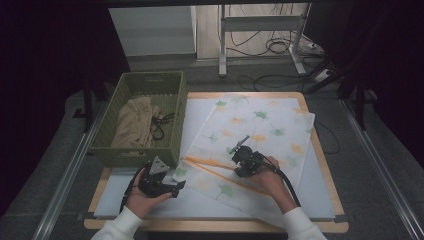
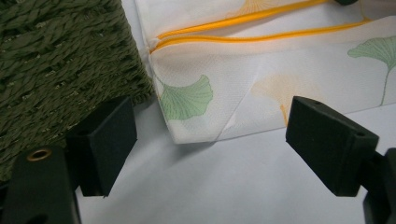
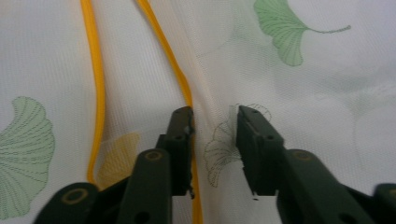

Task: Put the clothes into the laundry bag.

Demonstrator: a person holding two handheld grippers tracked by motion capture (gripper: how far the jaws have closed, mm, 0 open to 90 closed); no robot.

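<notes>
the white mesh bag (image 1: 250,135) printed with ginkgo leaves lies spread flat on the table (image 1: 320,165), its orange zipper edge (image 1: 215,170) running toward four o'clock from the green woven basket (image 1: 145,115). the right gripper (image 1: 241,145) sits on the bag near table centre, jaws narrowed to a small gap, pressing down on the mesh beside the zipper edge; whether they pinch any fabric i cannot tell. the left gripper (image 1: 175,187), at seven o'clock, stands wide open and holds nothing, facing the bag's corner beside the basket.

Green basket (image 1: 145,117) beside left claw (image 1: 176,187)
</notes>
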